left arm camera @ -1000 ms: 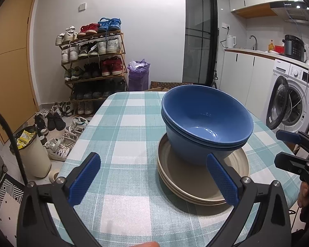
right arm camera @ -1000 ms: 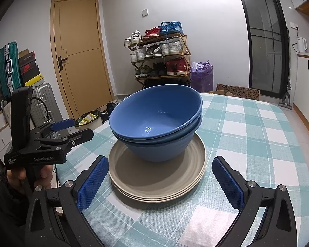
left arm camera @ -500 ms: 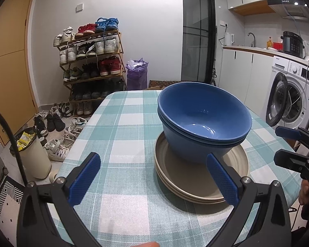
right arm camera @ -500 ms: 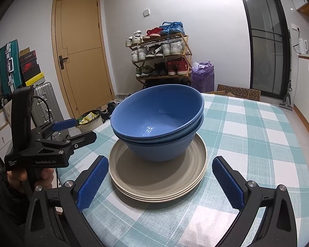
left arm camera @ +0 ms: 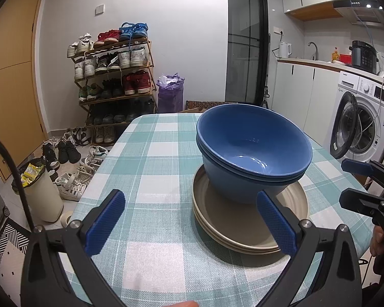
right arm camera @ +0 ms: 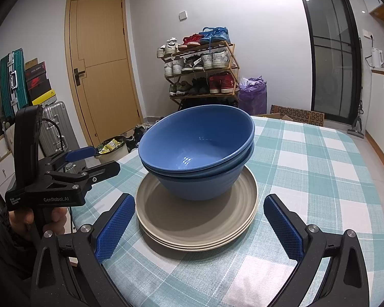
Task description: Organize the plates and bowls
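Two nested blue bowls (left arm camera: pixel 253 151) (right arm camera: pixel 197 148) sit on a stack of three beige plates (left arm camera: pixel 225 227) (right arm camera: pixel 192 227) on the checked tablecloth (left arm camera: pixel 151 158). My left gripper (left arm camera: pixel 189 220) is open and empty, held near the table's front edge, just short of the stack. My right gripper (right arm camera: pixel 199 225) is open and empty, facing the stack from the other side. Each gripper shows in the other's view: the right one at the right edge of the left wrist view (left arm camera: pixel 366 186), the left one at the left of the right wrist view (right arm camera: pixel 87 163).
A shoe rack (left arm camera: pixel 112 76) and a purple bag (left arm camera: pixel 170 94) stand beyond the table. A white bin (left arm camera: pixel 38 192) and loose shoes lie on the floor left of it. A washing machine (left arm camera: pixel 361 122) and counter stand at the right. A door (right arm camera: pixel 102 71) and suitcases (right arm camera: pixel 12 81) stand at the left.
Both grippers stay open and empty. The views shift only slightly; the bowls and plates have not moved.
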